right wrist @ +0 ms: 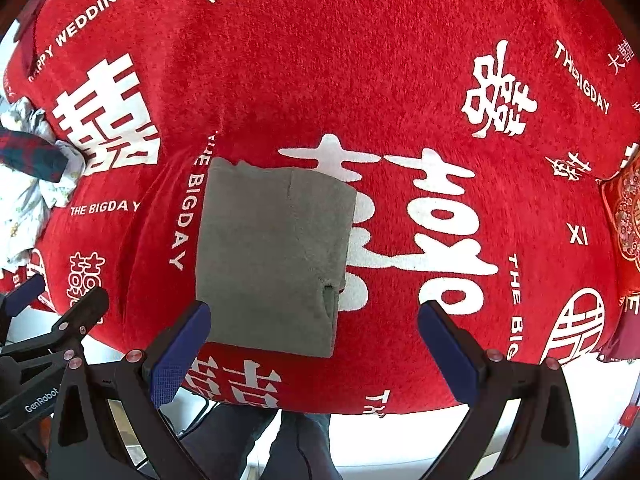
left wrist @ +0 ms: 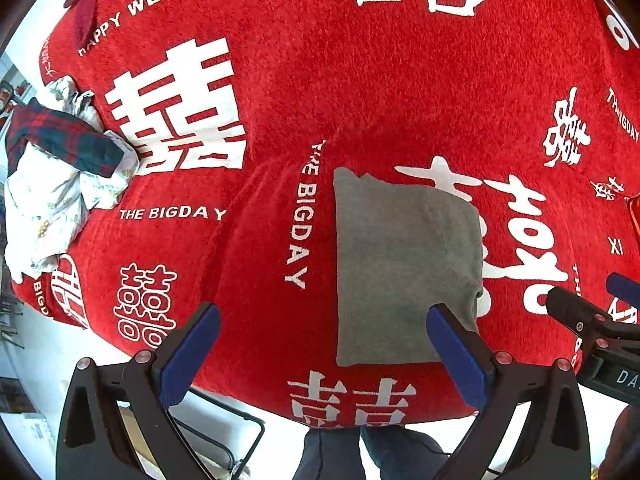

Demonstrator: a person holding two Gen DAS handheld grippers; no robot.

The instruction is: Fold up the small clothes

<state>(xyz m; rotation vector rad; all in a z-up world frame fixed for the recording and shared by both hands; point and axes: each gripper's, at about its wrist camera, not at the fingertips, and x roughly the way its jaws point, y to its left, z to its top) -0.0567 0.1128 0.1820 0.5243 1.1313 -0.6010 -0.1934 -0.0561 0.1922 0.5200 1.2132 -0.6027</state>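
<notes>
Small grey knit garment (right wrist: 272, 264) lies folded into a neat rectangle on the red wedding-print cloth (right wrist: 360, 60), left gripper (left wrist: 324, 356) and right gripper (right wrist: 316, 352) jaws released above it; crumpled white and tartan clothes (left wrist: 60, 176) apparently await folding.

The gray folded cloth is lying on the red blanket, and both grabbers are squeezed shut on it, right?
Not quite. The gray folded cloth does lie on the red blanket, but neither gripper is shut on it. The right wrist view shows the right gripper with fingers spread wide, holding nothing. The left wrist view shows the left gripper open too.
</notes>
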